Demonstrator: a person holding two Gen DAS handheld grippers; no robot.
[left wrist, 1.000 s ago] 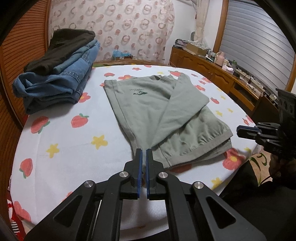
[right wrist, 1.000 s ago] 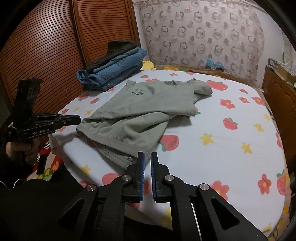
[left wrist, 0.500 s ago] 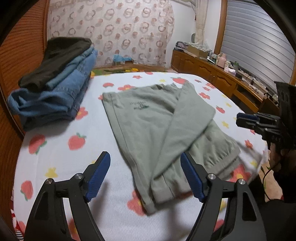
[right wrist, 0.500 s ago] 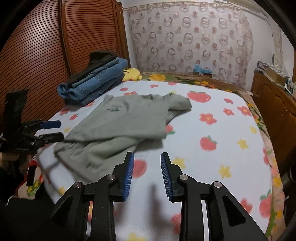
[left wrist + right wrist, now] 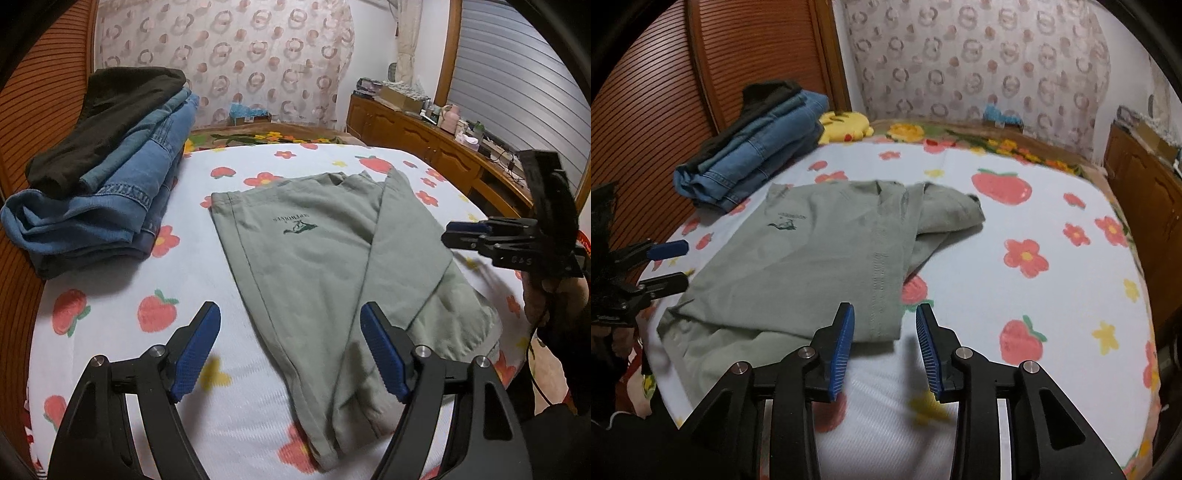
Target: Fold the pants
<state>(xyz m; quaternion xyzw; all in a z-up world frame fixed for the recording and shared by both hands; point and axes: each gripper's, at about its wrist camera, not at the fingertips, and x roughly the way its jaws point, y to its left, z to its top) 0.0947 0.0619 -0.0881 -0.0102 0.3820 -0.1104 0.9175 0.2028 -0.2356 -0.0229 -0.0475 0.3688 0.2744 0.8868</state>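
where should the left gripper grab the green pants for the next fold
By judgement, the near hem of the green pants, approached low from the bed's near edge. That end lies flat and layered between the open left gripper fingers, so one pinch could catch both layers.

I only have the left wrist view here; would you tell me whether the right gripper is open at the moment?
Observer: Yes, the right gripper is open, with the near corner of the sage-green cotton pants showing between its blue pads.
Operator: Thank you. Has it pinched the fabric?
Observer: No, the jaws stand well apart, and bare strawberry-print bedsheet shows beside the corner.
Operator: Is anything hidden behind the stack of folded blue denim jeans?
Observer: A yellow plush toy lies right behind the stack of folded blue denim jeans, towards the wall.
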